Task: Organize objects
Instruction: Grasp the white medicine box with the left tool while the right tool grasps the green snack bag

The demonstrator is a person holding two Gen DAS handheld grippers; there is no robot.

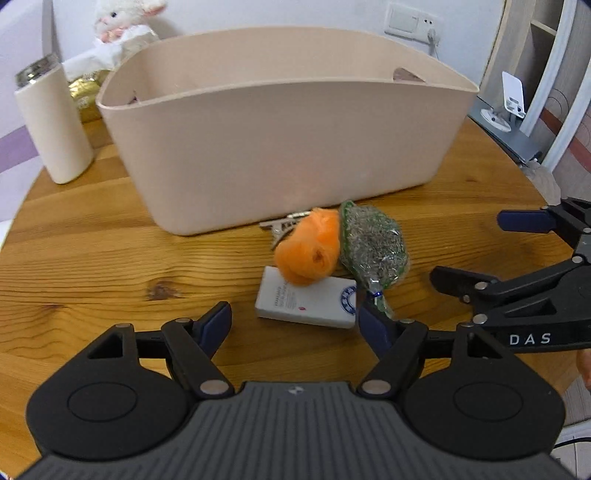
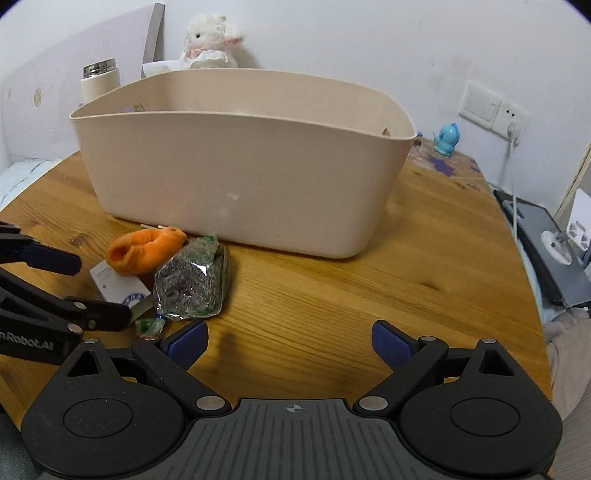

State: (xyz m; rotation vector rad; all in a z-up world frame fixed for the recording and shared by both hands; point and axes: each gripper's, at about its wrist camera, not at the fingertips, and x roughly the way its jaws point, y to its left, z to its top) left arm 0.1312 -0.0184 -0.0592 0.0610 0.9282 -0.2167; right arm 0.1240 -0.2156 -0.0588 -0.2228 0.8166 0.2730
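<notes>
A round wooden table (image 1: pixel 92 258) carried a large beige tub (image 1: pixel 280 147) across its middle, long axis running side to side, open top upward. Behind it, toward the far edge, stood a cream bottle (image 1: pixel 51 122) and a white plush lamb (image 1: pixel 122 26) against a pale wall with a switch plate (image 2: pixel 491 107).

The left gripper (image 1: pixel 293 321) was spread wide, holding nothing, its fingers flanking a white box (image 1: pixel 306 302) lying flat, long axis across the view. The right gripper (image 2: pixel 288 339) was equally wide apart and empty over bare wood.

Just before the tub's near wall, an orange fuzzy piece (image 1: pixel 310 251) rested on the box, touching a bagged steel scourer (image 1: pixel 373 247) whose twisted tail pointed toward the near edge. Keys (image 1: pixel 280 225) lay behind.
</notes>
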